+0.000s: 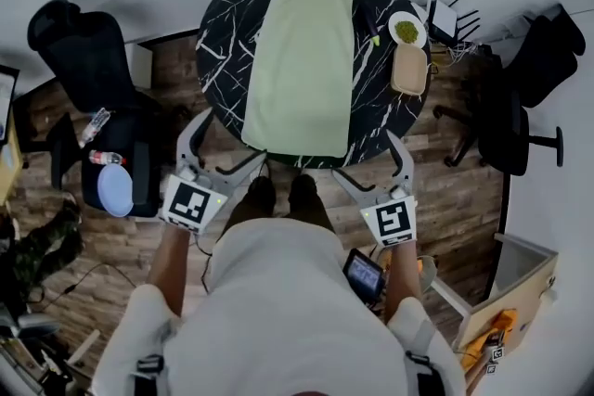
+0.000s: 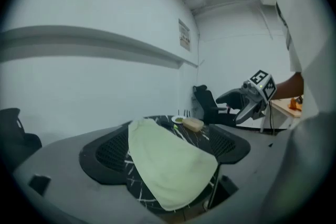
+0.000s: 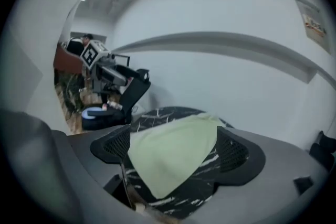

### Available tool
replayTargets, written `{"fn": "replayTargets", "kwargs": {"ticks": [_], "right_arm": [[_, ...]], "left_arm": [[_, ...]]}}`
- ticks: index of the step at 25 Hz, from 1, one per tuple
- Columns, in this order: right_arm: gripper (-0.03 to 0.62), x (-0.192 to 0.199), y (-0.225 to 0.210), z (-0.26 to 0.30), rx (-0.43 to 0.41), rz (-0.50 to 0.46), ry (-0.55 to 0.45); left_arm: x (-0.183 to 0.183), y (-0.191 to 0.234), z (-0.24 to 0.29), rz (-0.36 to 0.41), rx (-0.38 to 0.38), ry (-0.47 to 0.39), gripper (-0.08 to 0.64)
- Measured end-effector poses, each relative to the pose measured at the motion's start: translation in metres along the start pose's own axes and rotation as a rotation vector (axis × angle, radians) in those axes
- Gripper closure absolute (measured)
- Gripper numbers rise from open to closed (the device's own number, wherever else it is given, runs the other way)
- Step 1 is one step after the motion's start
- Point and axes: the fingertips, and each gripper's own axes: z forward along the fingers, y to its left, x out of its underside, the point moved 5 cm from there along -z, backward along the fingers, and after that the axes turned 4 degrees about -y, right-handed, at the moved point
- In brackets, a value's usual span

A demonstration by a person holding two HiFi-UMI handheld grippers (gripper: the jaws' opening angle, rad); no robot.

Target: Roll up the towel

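On my far left a black office chair [image 1: 79,46] stands on the wood floor [image 1: 121,246], well clear of the work. Next comes the left gripper [image 1: 225,146], held low just short of the table's near edge. Its own camera shows the two tongs spread wide with nothing pinched between them; the towel only shows in the gap, farther off.

In the middle is the round black marble table [image 1: 227,14]. The pale green towel [image 1: 302,60] lies flat and unrolled on it, running from the far edge to the near edge, where its end reaches the rim in front of me. Neither gripper touches it.

The right gripper [image 1: 364,155] mirrors the left, just off the near edge on the other side. Its tongs are also spread apart and hold nothing.

Further right, on the table beside the towel, I see a small white plate [image 1: 406,30] with something green on it and a tan box [image 1: 409,70] just next to it. Another black chair [image 1: 534,79] stands beyond the table's right side.
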Motion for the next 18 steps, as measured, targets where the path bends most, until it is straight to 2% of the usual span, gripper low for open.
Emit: {"fn": "replayTargets", "kwargs": {"ticks": [3,5,7,10,14,18], "right_arm": [[0.103,0.062,0.018,0.033,-0.091,-0.062,0.144],[0.103,0.101,0.029,0.05,-0.151,-0.089,0.243],[0.103,0.132,0.036,0.064,-0.2,-0.109,0.319],[0.104,0.166,0.043,0.079,-0.266,-0.167,0.404],[0.106,0.192,0.044,0.091,-0.333,-0.264,0.482],[0.106,0.199,0.043,0.1,-0.356,-0.272,0.509]], "left_arm": [[0.07,-0.001,0.03,-0.017,0.093,0.167,0.109],[0.115,-0.007,0.046,0.019,0.156,0.293,0.109],[0.154,-0.013,0.059,0.102,0.216,0.42,0.109],[0.196,-0.023,0.07,0.266,0.316,0.574,0.11],[0.222,-0.03,0.079,0.489,0.44,0.682,0.112],[0.234,-0.029,0.085,0.575,0.509,0.737,0.112]]}}
